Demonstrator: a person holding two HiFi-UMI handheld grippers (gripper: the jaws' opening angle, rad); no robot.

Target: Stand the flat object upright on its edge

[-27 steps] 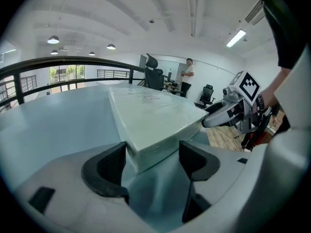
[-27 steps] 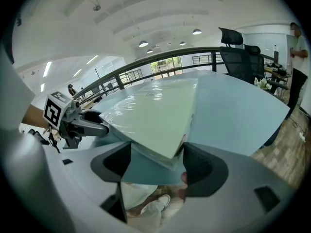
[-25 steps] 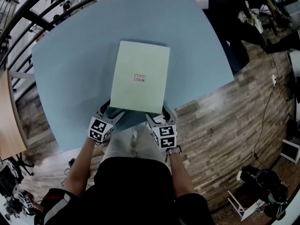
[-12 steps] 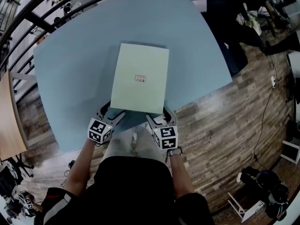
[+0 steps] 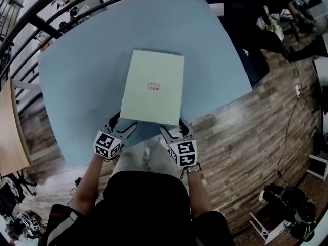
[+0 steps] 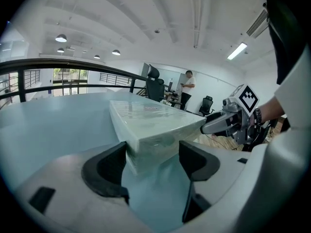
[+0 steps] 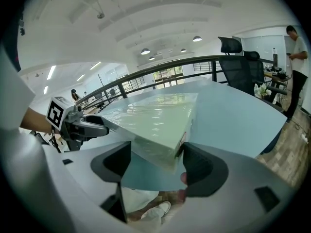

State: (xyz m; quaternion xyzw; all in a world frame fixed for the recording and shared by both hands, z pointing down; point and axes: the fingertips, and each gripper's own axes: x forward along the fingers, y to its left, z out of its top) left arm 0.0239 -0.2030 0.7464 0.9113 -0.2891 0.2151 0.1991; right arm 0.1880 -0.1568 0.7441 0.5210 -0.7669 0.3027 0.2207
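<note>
I hold my left gripper [image 5: 123,123] at the near left corner of the box [image 5: 152,88] and my right gripper [image 5: 174,127] at its near right corner. The box is pale green, flat and wrapped in glossy film. It rests on the light blue table [image 5: 77,70] with its broad face up and its long sides running away from me. Its short near side lies close to the table's near edge, and a small red label [image 5: 153,85] sits about the middle of the top face.

In the left gripper view my jaws stand wide apart with the box's corner poking in between them. The left-hand jaw is right against the box's side, and the other jaw is clear of it with bare table showing in the gap. In the right gripper view the jaws are also spread wide around the other corner. The right-hand jaw sits just beside the box's side face, while the left-hand jaw is apart from the box. Neither pair is clamped on the box. I cannot tell whether the near side rests fully on the table or is raised a little.

Each gripper shows in the other's view across the box's near side. Wooden floor [image 5: 246,132] lies past the table's near edge, and a dark railing [image 5: 31,19] runs behind its far side.
</note>
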